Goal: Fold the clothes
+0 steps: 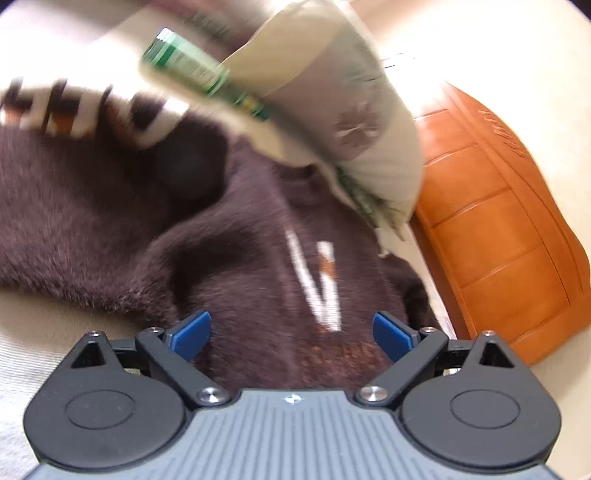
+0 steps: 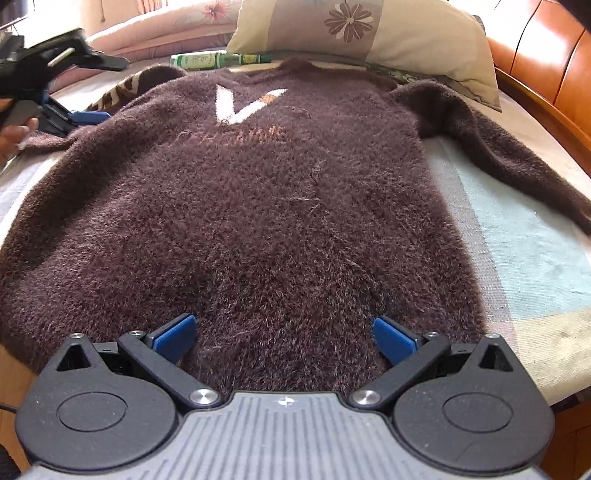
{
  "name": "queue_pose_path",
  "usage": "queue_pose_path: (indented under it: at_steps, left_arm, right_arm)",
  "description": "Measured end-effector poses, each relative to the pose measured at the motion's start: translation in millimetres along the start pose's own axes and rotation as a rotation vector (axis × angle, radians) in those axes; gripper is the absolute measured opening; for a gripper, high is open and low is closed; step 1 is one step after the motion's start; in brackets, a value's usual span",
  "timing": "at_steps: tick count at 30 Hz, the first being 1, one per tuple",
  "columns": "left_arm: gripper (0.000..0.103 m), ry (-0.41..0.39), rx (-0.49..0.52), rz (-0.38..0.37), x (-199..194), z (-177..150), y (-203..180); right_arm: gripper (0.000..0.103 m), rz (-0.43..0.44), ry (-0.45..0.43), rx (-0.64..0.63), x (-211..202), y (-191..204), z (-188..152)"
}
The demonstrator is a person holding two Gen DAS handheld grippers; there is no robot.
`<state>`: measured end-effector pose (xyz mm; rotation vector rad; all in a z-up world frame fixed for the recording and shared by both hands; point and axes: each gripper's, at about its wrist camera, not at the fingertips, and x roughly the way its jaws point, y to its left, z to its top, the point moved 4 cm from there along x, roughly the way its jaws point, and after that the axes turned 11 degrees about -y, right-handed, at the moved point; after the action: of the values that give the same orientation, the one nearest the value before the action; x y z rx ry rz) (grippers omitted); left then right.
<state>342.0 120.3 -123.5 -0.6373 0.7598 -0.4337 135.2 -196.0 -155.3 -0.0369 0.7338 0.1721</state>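
Observation:
A fuzzy dark brown sweater [image 2: 266,206] with a white V mark [image 2: 243,105] lies spread flat on the bed, neck toward the pillow. Its right sleeve [image 2: 509,155] stretches out to the right. My right gripper [image 2: 284,338] is open just above the sweater's hem, with nothing between its blue pads. My left gripper [image 1: 291,334] is open too, hovering over the sweater [image 1: 236,266] near its left shoulder. That gripper [image 2: 74,116] also shows at the far left of the right wrist view, held by a hand [image 2: 11,140]. The left wrist view is motion-blurred.
A cream pillow with a flower print [image 2: 369,33] leans at the head of the bed, with a green bottle [image 2: 218,60] lying beside it. An orange wooden headboard [image 2: 543,70] runs along the right. A pale striped sheet [image 2: 524,251] covers the bed; a patterned brown-and-white fabric [image 2: 118,90] pokes out at left.

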Motion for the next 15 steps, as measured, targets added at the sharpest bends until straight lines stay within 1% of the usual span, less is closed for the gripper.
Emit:
queue_pose_path:
  at_steps: [2, 4, 5, 6, 7, 9, 10, 11, 12, 14, 15]
  left_arm:
    - [0.093, 0.041, -0.039, 0.043, 17, 0, 11]
    - [0.093, 0.03, -0.024, 0.051, 19, 2, 11]
    - [0.09, 0.031, 0.02, 0.087, 20, 4, 7]
    - [0.084, 0.032, 0.101, 0.141, 22, 5, 2]
    - [0.081, 0.032, 0.181, 0.193, 24, 7, -3]
    - [0.079, 0.049, 0.264, 0.25, 31, 9, -6]
    - [0.077, 0.045, 0.309, 0.294, 32, 12, -6]
    - [0.07, 0.041, 0.354, 0.338, 34, 16, -5]
    - [0.067, 0.037, 0.397, 0.381, 35, 19, -5]
    - [0.064, 0.035, 0.4, 0.392, 34, 26, 3]
    - [0.06, 0.036, 0.394, 0.396, 34, 29, 5]
  right_arm:
    - [0.103, -0.001, 0.007, 0.001, 1, 0, 1]
    - [0.103, -0.001, 0.007, 0.003, 1, 0, 1]
    - [0.103, -0.001, 0.008, 0.003, 1, -1, 1]
    - [0.103, -0.001, 0.008, 0.004, 0, -1, 1]
    - [0.103, -0.001, 0.008, 0.005, 0, -1, 1]
    - [0.103, 0.0, 0.008, 0.006, 0, -1, 1]
    - [0.103, 0.0, 0.008, 0.007, 0, -1, 1]
    - [0.103, 0.0, 0.008, 0.007, 0, -2, 1]
    - [0.103, 0.0, 0.008, 0.008, 0, -2, 1]
    - [0.103, 0.0, 0.009, 0.01, 0, -2, 1]
    - [0.103, 0.0, 0.009, 0.01, 0, -2, 1]
